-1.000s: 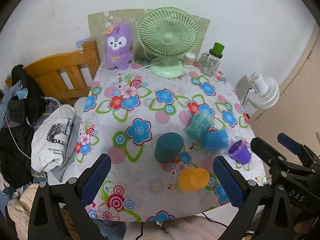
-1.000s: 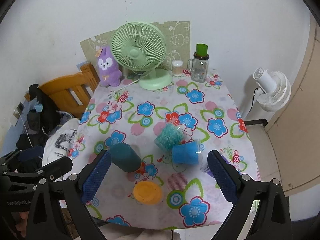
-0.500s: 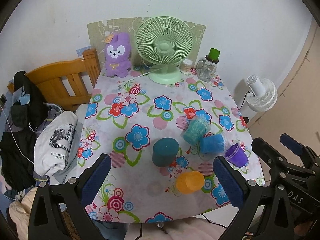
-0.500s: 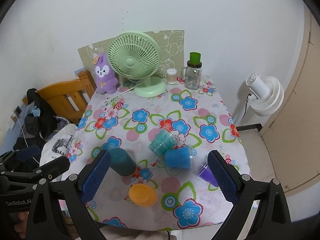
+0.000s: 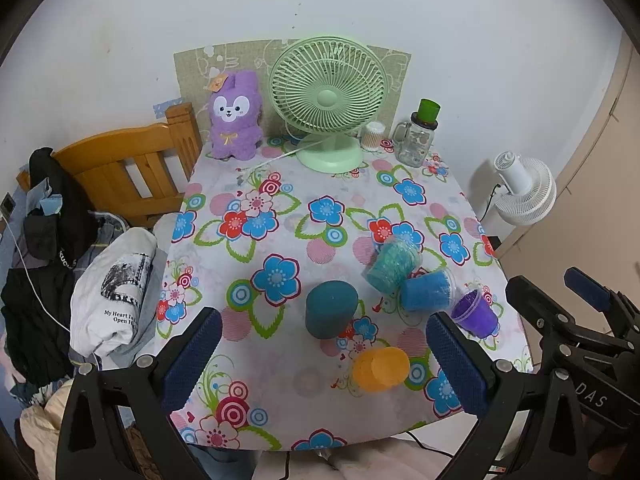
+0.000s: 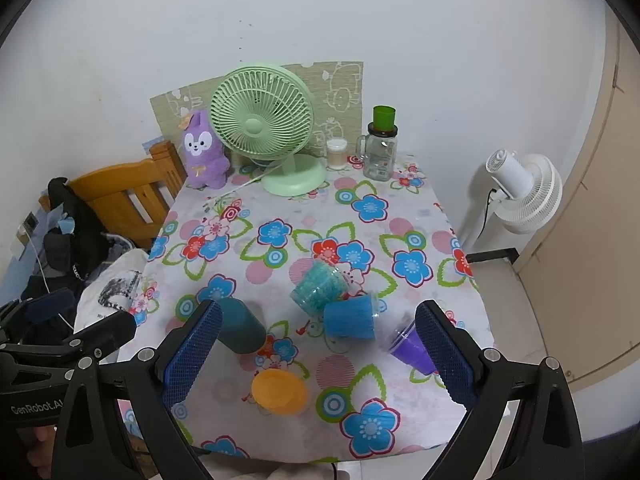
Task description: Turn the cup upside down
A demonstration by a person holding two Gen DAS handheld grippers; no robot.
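Orange cup stands inverted on the table, between and beyond both grippers' wide, empty jaws.

A white wall backs the counter with its floral cloth. Left stands a wooden bedframe heaped with clothes; right, a white fan beside a beige door.

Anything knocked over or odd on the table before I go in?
Yes. Two cups lie tipped on their sides, touching: the glittery teal plastic cup and the blue plastic cup. The small purple plastic cup leans near the right edge of the floral tablecloth. No spill visible.
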